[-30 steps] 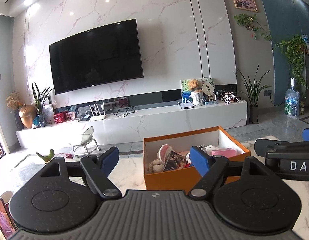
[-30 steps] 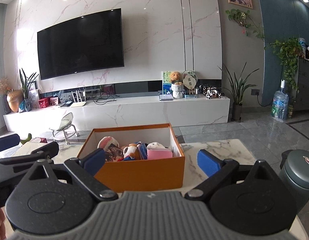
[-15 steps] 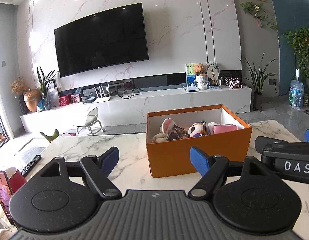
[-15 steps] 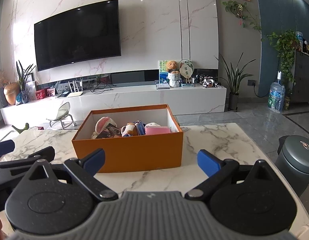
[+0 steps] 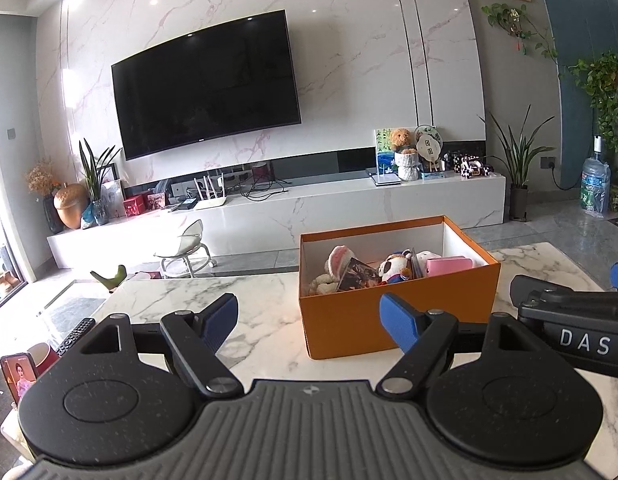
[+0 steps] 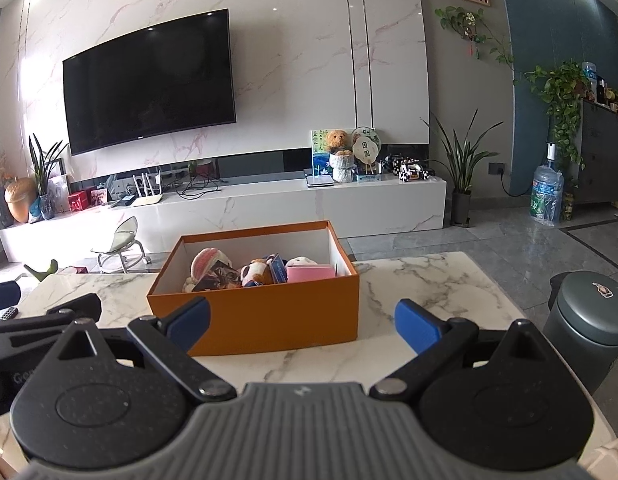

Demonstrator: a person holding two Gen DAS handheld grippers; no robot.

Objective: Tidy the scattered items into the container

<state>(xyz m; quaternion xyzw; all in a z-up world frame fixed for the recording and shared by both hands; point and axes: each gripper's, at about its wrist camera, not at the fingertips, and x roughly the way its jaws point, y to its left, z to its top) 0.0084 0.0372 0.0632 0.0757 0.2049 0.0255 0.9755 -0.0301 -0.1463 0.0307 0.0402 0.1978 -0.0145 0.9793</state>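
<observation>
The marble-patterned surface (image 6: pixel 437 292) is carrying one orange cardboard box (image 6: pixel 269 316), which is sitting upright near the middle of the surface with its top open. Behind the surface, a black television (image 5: pixel 207 88) is hanging on the marble wall above a long white media console (image 5: pixel 349 208).

The box is holding the collected items. A pink-and-white plush toy (image 6: pixel 207 262) is lying at the left end of the box. A dark printed card (image 6: pixel 217 278) is leaning against that plush. A panda plush (image 6: pixel 255 272) is lying near the centre. A blue card (image 6: pixel 278 272) is standing on edge just beside the panda. A pink rectangular case (image 6: pixel 311 272) is lying at the right end, with a white plush (image 6: pixel 303 261) touching it from behind.

A grey-green lidded bin (image 6: pixel 589 324) is standing beside the right edge of the surface. At the left edge, a red cup (image 5: pixel 43 354), a phone (image 5: pixel 19 374) with a lit screen and a black remote control (image 5: pixel 73 336) are resting.

The left claw (image 5: pixel 309 318) is hovering above the surface, in front of and to the left of the box, with its blue pads spread wide and nothing between them. The right claw (image 6: pixel 303 322) is hovering in front of the box, also spread wide and empty. Both claws are apart from the box.
</observation>
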